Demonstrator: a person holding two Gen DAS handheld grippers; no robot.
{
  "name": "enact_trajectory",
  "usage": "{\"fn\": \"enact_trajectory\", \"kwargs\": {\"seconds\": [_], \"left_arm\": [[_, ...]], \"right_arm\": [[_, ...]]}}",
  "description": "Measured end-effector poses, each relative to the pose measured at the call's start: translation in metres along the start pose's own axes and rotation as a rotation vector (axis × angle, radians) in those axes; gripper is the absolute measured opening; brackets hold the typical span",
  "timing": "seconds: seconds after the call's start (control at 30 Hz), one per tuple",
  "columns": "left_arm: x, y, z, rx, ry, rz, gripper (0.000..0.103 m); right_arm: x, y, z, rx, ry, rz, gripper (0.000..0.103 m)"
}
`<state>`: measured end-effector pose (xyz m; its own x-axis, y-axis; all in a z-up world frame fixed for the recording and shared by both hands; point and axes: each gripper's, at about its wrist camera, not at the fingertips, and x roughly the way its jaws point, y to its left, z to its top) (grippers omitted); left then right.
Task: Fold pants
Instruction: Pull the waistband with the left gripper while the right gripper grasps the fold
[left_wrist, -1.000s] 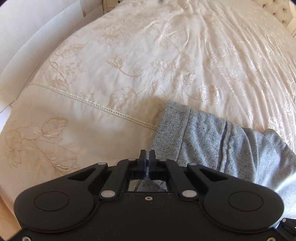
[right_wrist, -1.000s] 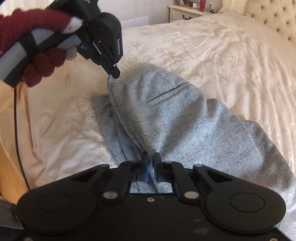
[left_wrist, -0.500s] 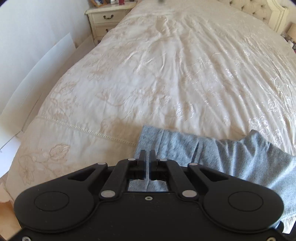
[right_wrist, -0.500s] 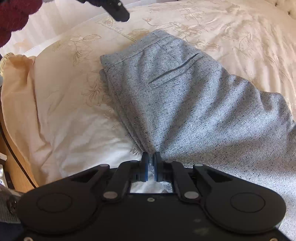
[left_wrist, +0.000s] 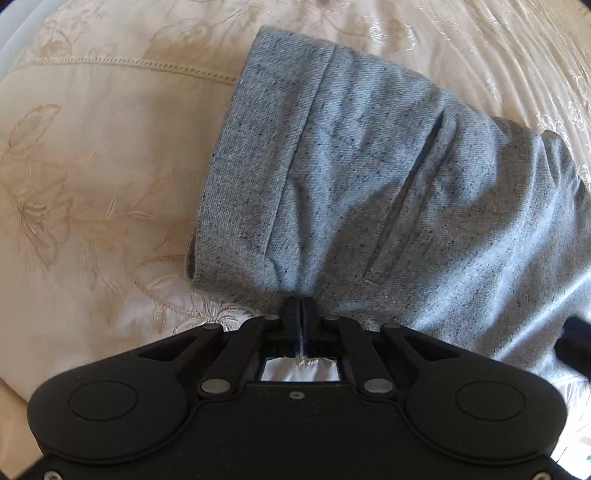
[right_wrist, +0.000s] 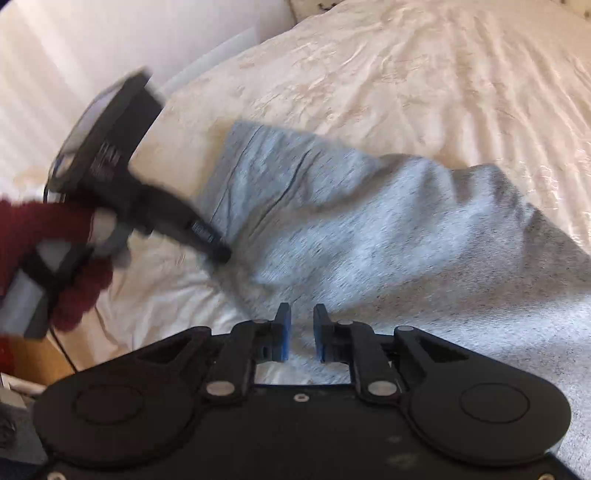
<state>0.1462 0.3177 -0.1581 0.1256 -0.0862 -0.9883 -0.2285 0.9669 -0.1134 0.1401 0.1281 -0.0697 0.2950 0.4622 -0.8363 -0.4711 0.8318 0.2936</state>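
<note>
Left wrist: left gripper (left_wrist: 298, 301) clamped on grey pants (left_wrist: 388, 184) over cream bedspread (left_wrist: 92, 184); right gripper (right_wrist: 302, 319) open, empty.

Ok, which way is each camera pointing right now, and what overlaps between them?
Left wrist: sits behind the left gripper, looks down along shut fingers at the pants waistband on the bedspread.
Right wrist: sits behind the right gripper, fingers apart, looks across the pants; the gloved left hand and left gripper show, blurred.
Shared: pants, bedspread, left gripper.
</note>
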Motion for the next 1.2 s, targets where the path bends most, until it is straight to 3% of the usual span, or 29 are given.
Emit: {"fn": "enact_trajectory", "kwargs": {"seconds": [0.13,0.23,0.4,0.57,0.7,0.8,1.0,1.2], "left_arm": [[0.003,0.005,-0.001,-0.018,0.015,0.002,0.009],[0.004,0.004,0.002,0.002,0.017,0.019,0.008],[0.005,0.0,0.003,0.002,-0.003,0.02,0.008],[0.005,0.002,0.003,-0.021,0.006,0.011,0.008],[0.006,0.006,0.005,-0.03,0.015,0.009,0.008],[0.007,0.006,0.007,-0.022,0.023,0.015,0.008],[0.007,0.006,0.008,-0.019,0.028,0.015,0.008],[0.005,0.005,0.01,-0.022,0.02,0.015,0.008]], "right_arm": [[0.0,-0.057,0.046,0.143,-0.082,-0.115,0.027],[0.013,-0.093,0.08,0.182,-0.122,-0.191,0.031],[0.046,-0.13,0.121,0.242,-0.096,-0.177,0.032],[0.071,-0.134,0.105,0.248,0.026,-0.155,0.034],[0.063,-0.109,0.061,0.241,0.063,-0.102,0.034],[0.06,-0.101,0.048,0.211,0.07,-0.109,0.034],[0.065,-0.115,0.076,0.252,0.005,-0.136,0.034],[0.077,-0.129,0.092,0.275,0.049,-0.086,0.034]]}}
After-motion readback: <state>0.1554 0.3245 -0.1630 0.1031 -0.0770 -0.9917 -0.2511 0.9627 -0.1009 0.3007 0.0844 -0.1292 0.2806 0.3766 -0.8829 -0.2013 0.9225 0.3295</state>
